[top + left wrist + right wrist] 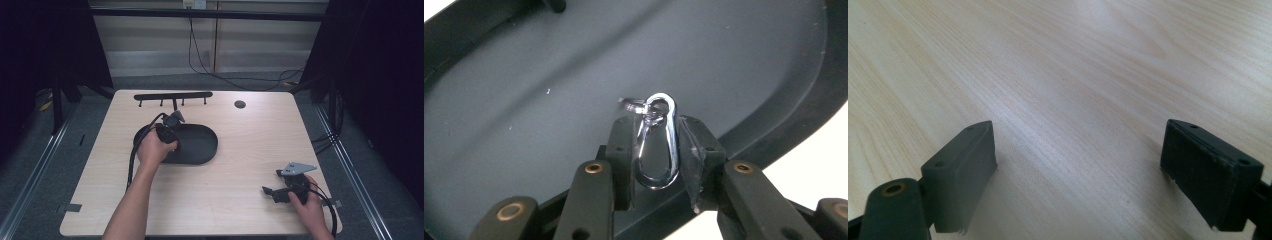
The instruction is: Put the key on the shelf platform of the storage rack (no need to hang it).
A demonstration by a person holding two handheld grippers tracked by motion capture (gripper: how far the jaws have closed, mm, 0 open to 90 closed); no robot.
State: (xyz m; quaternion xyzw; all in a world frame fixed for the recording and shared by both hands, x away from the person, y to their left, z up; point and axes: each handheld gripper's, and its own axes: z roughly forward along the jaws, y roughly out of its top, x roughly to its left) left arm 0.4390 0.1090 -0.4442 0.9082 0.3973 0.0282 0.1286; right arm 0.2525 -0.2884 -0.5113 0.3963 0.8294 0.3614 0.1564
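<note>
Chrome catches the light between your left jaws: a small carabiner clip (pixel 657 142) is pinched there, its long axis running straight along the jaws in the left gripper view. Its rounded wide end sits back toward the hinge; its narrow end points away from you, where a little ring (pixel 636 106) is linked through it and juts to the left. Your left gripper (pixel 656 150) is closed on the clip, one pad pressing each long side. Behind it lies the smooth floor of the black oval tray (pixel 549 75); whether the clip touches that floor, I cannot tell.

From the high view, your left gripper (pixel 170 125) sits over the tray's (pixel 205 145) left half, with your left hand (pixel 154 149) wrapped around it.

Your right gripper (pixel 1078 165) is spread wide, with nothing between its pads, and bare wood shows across the gap. In the high view it rests low at the table's near right corner in your right hand (pixel 306 199), well apart from the tray.

You work on a pale wood-grain table (pixel 250 150). A black bar with short pegs (pixel 172 96) lies near its far edge, with a round dark hole (pixel 240 104) to its right. Dark curtains flank the table, and cables trail over the grey floor beyond.
</note>
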